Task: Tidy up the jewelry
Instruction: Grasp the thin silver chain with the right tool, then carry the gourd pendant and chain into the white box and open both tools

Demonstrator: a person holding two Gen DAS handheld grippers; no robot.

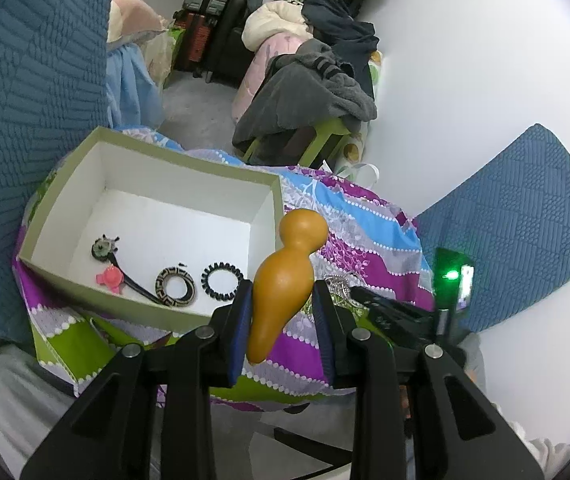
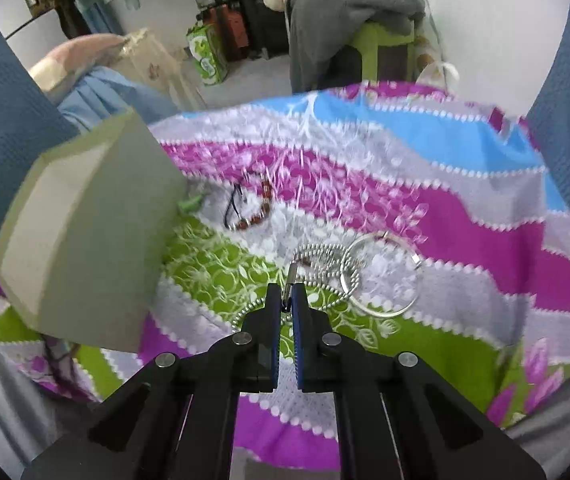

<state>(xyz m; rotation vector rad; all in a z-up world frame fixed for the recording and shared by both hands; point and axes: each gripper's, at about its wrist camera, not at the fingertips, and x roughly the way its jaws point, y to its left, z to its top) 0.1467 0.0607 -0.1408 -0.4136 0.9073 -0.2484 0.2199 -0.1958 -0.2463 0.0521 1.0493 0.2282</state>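
My left gripper (image 1: 283, 296) is shut on an orange gourd-shaped ornament (image 1: 285, 276), held above the patterned cloth just right of the open box (image 1: 189, 168). The box holds a black hair stick with a flower (image 1: 105, 248), a pink piece (image 1: 111, 278), a patterned ring (image 1: 176, 286) and a black coil hair tie (image 1: 222, 282). My right gripper (image 2: 286, 294) is shut on a silver ball chain (image 2: 325, 256), gripping it by its small metal clasp (image 2: 291, 274). A silver bangle (image 2: 381, 276) lies under the chain. A red-beaded bracelet (image 2: 255, 210) lies on the cloth beside the box (image 2: 85, 232).
A purple, blue, green and grey patterned cloth (image 2: 465, 220) covers the rounded work surface. Blue textured cushions (image 1: 525, 216) flank it on both sides. Beyond are a green stool (image 1: 325, 136) piled with grey clothing, bags and a white wall. The right gripper (image 1: 397, 312) shows in the left wrist view.
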